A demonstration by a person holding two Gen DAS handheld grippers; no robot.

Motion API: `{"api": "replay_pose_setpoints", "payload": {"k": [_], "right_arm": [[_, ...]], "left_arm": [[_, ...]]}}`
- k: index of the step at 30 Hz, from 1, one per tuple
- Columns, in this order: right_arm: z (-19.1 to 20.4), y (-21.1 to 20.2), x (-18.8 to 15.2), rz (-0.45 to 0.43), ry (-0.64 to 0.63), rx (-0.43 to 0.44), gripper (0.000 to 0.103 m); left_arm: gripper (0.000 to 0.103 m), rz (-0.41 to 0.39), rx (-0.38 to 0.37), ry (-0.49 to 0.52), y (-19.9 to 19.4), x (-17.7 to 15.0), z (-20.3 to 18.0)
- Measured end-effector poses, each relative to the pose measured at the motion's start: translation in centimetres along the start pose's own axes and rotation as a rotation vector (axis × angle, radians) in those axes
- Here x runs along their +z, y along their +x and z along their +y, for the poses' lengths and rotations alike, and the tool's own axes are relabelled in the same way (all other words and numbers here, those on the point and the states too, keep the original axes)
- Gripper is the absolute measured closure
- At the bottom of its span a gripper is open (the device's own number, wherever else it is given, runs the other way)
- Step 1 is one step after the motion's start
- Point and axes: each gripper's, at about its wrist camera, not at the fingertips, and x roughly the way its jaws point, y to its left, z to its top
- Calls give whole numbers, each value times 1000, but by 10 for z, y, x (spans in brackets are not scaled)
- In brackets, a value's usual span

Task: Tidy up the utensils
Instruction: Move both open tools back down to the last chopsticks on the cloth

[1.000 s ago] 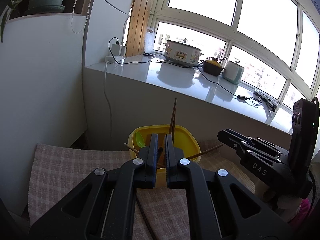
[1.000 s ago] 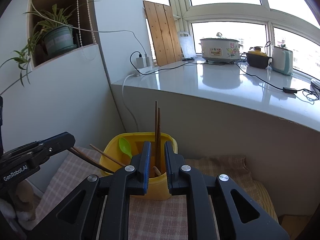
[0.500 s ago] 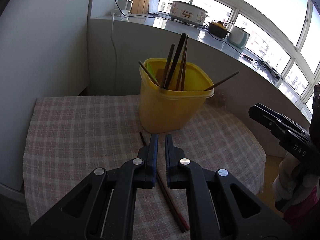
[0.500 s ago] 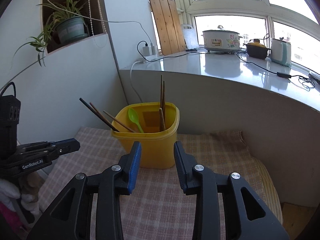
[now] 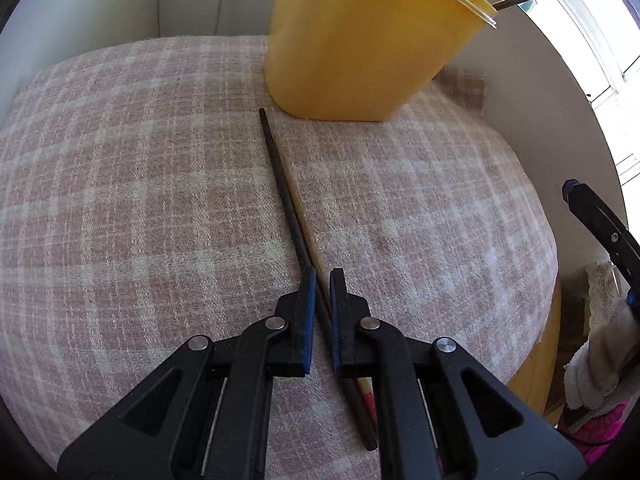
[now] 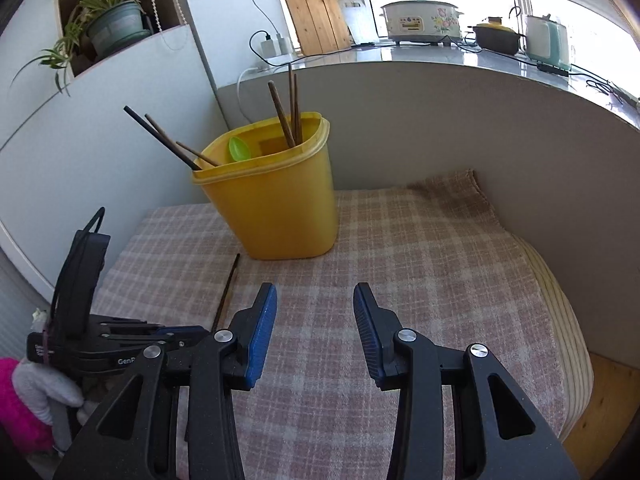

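Hovering our left gripper [image 5: 319, 280], jaws nearly shut, over two chopsticks [image 5: 294, 208] lying on the cloth [image 5: 120, 200] by the yellow bin [image 5: 360, 48]; we should open wider before gripping. Our right gripper [image 6: 315, 304] stands half-open, empty.

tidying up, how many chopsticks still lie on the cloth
2, side by side in front of the yellow bin: a dark chopstick and a lighter chopstick, both running under the left gripper.
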Motion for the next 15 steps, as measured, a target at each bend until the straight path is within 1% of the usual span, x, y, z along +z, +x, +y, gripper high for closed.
{"api": "replay_pose_setpoints", "payload": {"k": [7,13,15], "right_arm": [[-1,-1,-2,2,12,7,65],[-2,0,-1,4,22,10,65],[-2,2,-1,10,30,13,65]], "left_arm": [[99,-2,35,2,8,5,1],[99,8,36,13,6,6,3],[99,13,44,27,10,9,-2]]}}
